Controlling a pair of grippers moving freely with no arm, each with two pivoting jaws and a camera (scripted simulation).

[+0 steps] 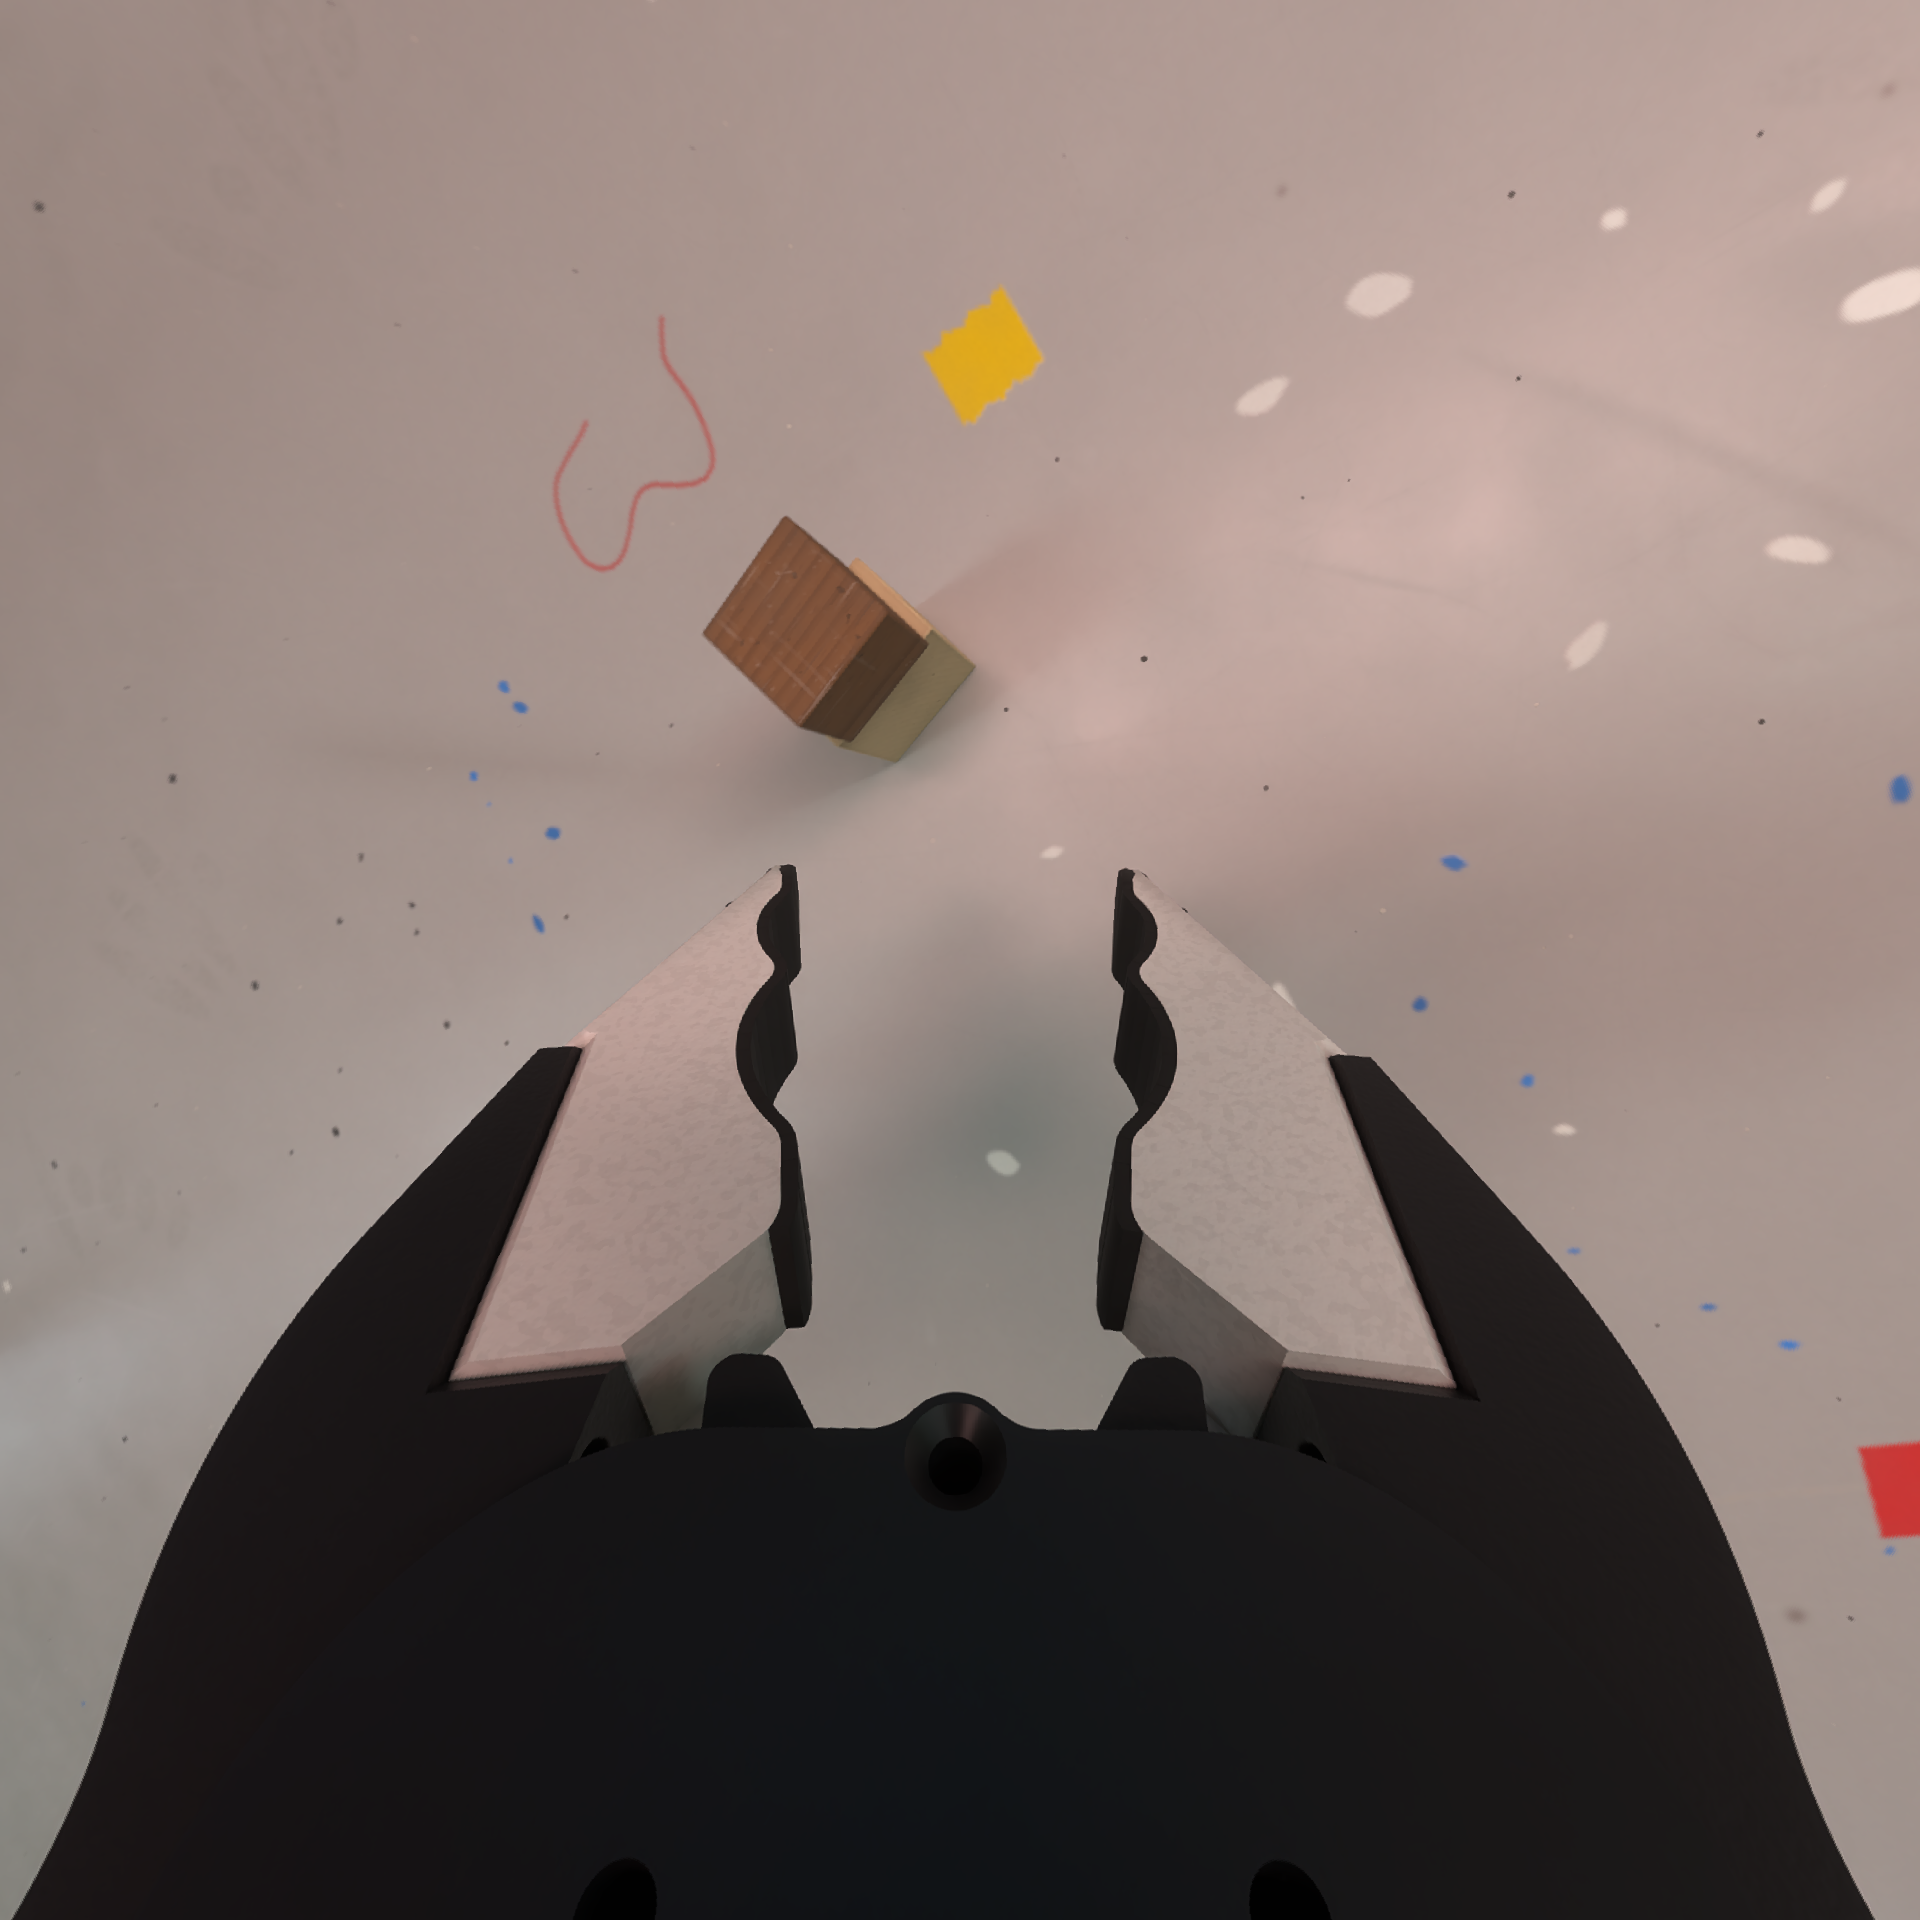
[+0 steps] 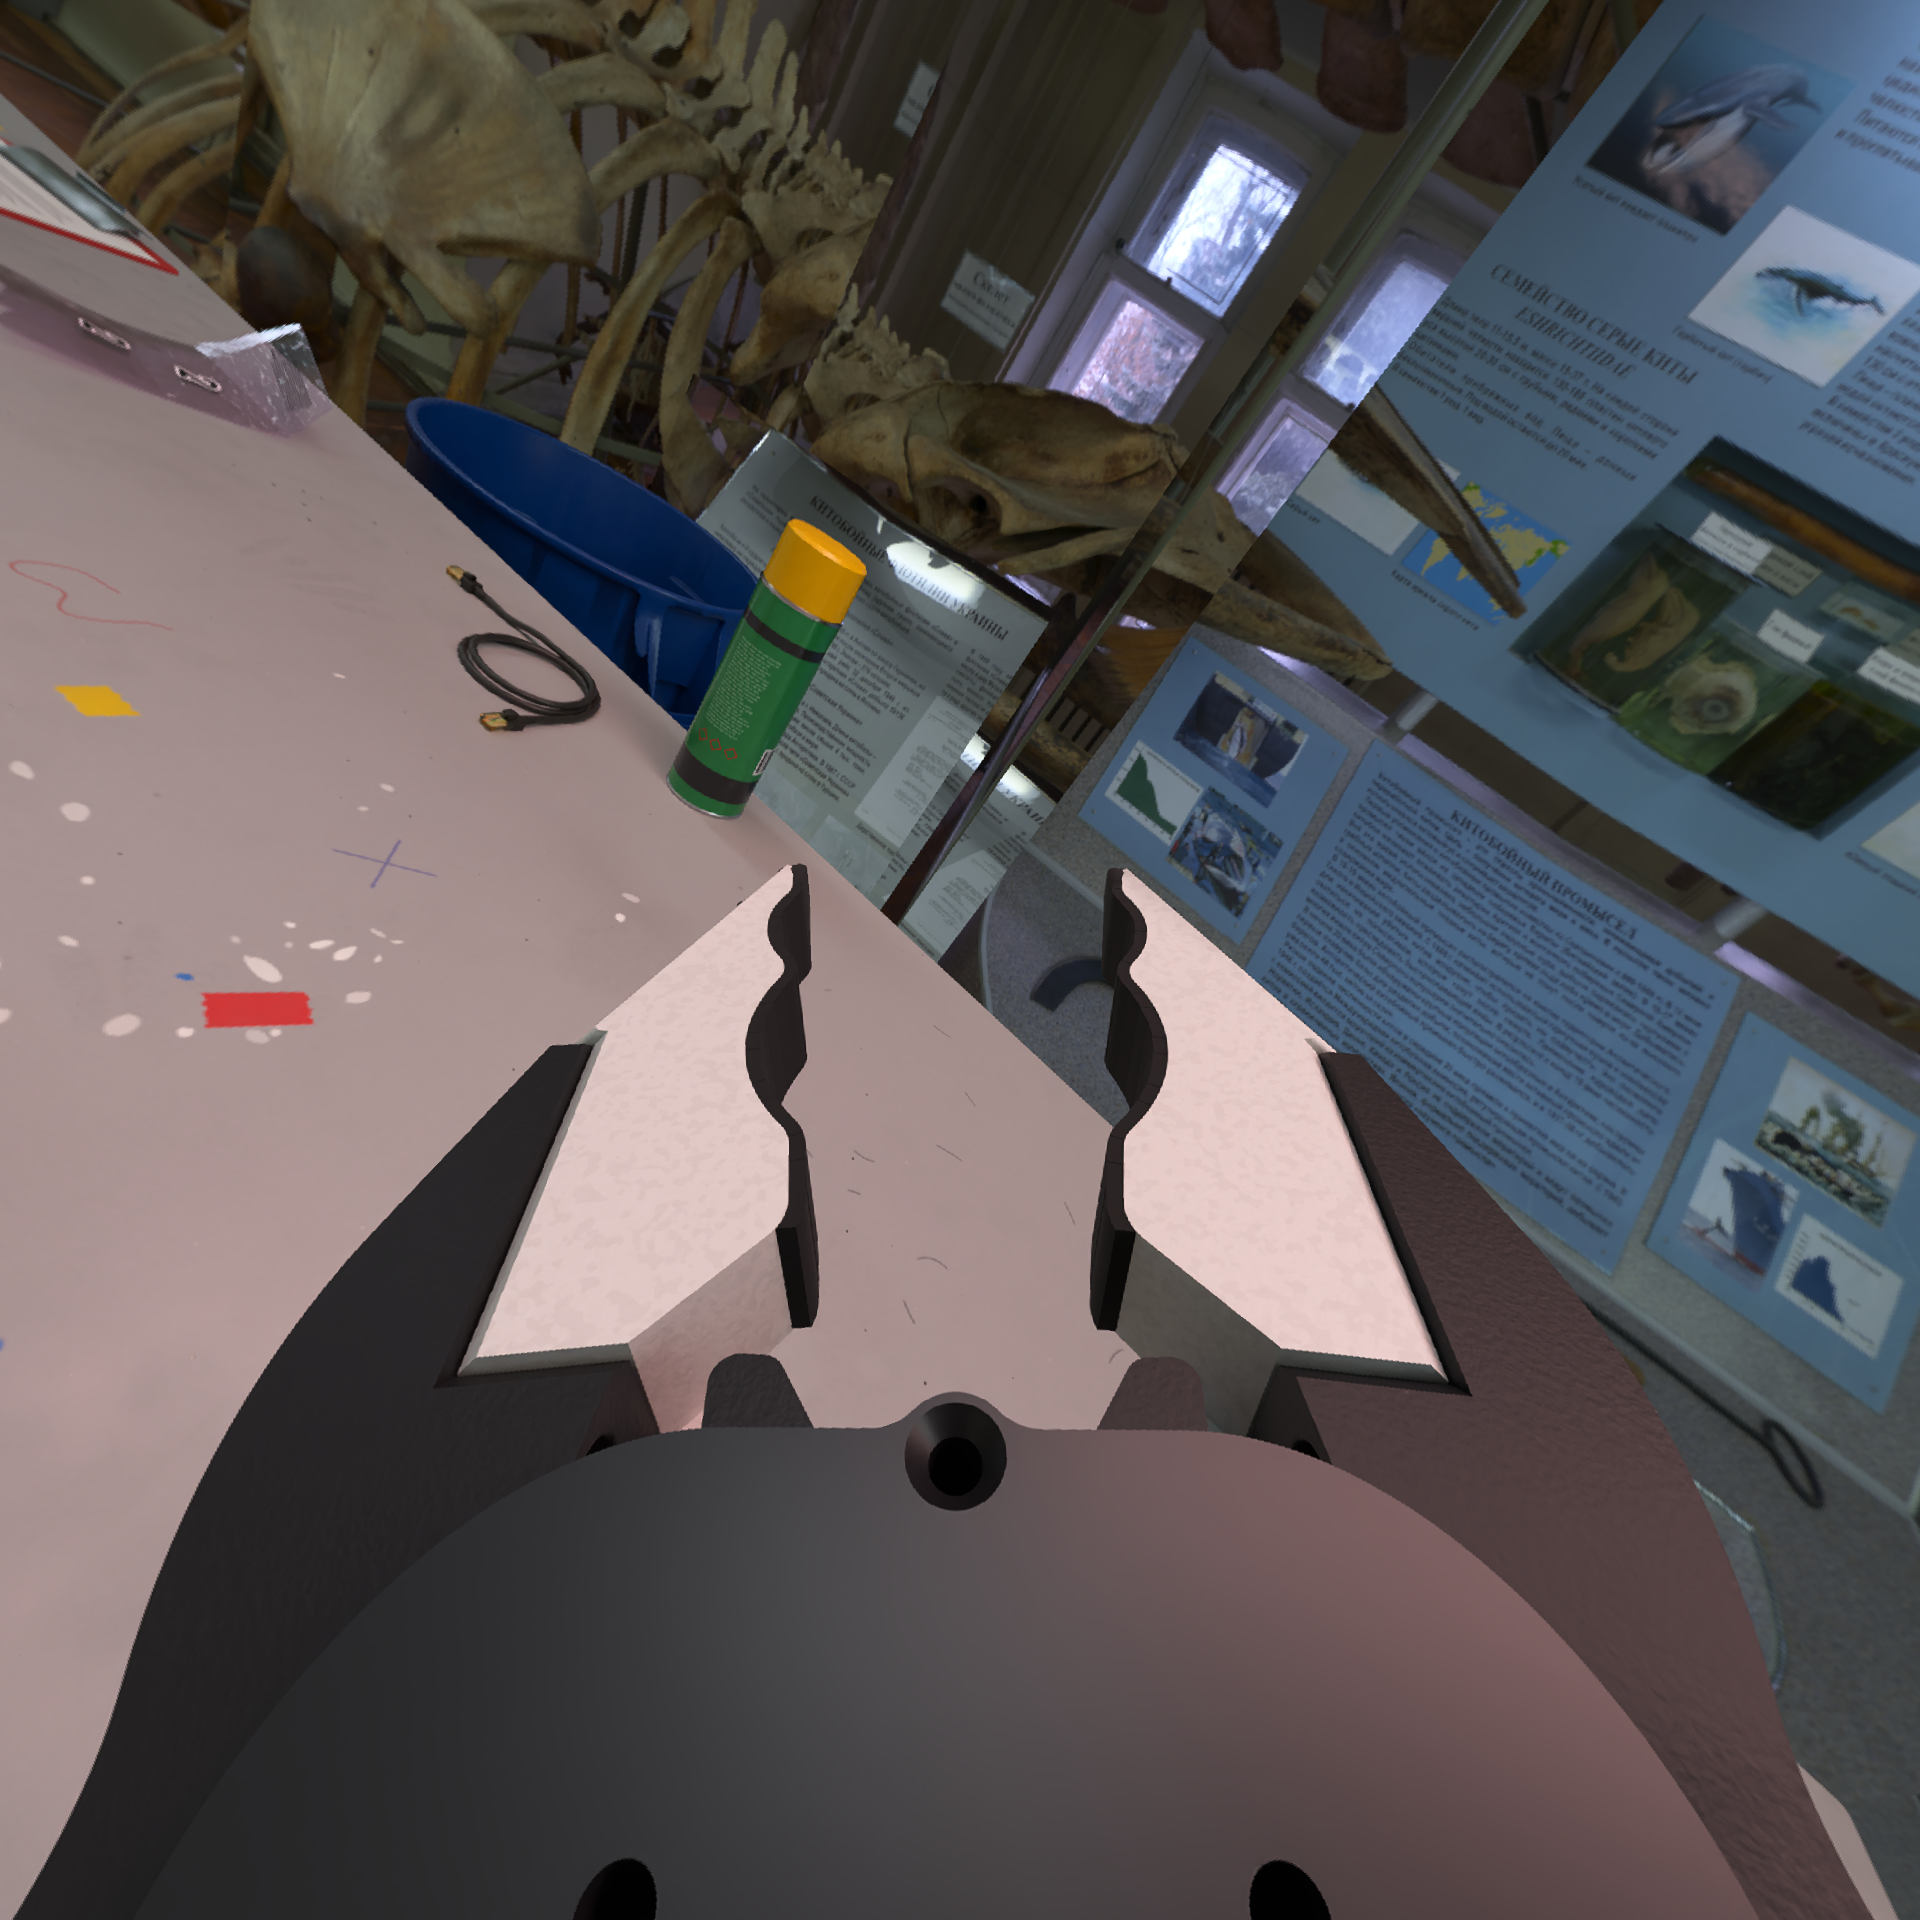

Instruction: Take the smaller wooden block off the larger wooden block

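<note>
In the left wrist view a dark brown wooden block (image 1: 805, 623) rests on a pale tan wooden block (image 1: 920, 696), which shows only at its right and lower sides. Both sit on the pale table. My left gripper (image 1: 956, 878) is open and empty, above the table, with the stacked blocks ahead of its fingertips and slightly to the left. My right gripper (image 2: 956, 878) is open and empty, over the table's edge. The blocks do not show in the right wrist view.
A yellow patch (image 1: 982, 353), a red scribble (image 1: 634, 457) and a red patch (image 1: 1891, 1486) mark the tabletop. A green spray can (image 2: 764, 675), a coiled black cable (image 2: 530, 675) and a grey binder (image 2: 135, 332) lie near the table's edge; a blue bin (image 2: 582, 551) stands beyond it.
</note>
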